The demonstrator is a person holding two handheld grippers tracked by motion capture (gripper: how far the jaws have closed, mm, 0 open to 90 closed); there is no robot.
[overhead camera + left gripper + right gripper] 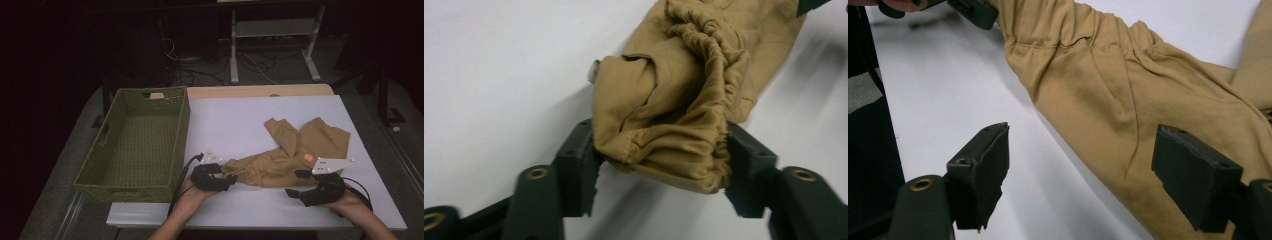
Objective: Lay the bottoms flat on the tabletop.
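A tan garment (285, 155) with a gathered elastic band lies crumpled on the white table (235, 120), right of centre, with a small orange mark on it. My left gripper (231, 179) is at its left end. In the left gripper view the bunched elastic end (674, 145) fills the gap of the left gripper (661, 165) and touches both pads. My right gripper (295, 183) rests at the garment's near right edge. In the right gripper view the right gripper (1080, 165) stands open, one jaw over bare table and the other over the cloth (1108, 95).
A green woven basket (125, 187) with nothing in it stands at the table's left side. Behind the table a white frame (234, 50) stands among cables on a dark floor. The table's near edge runs just under my hands.
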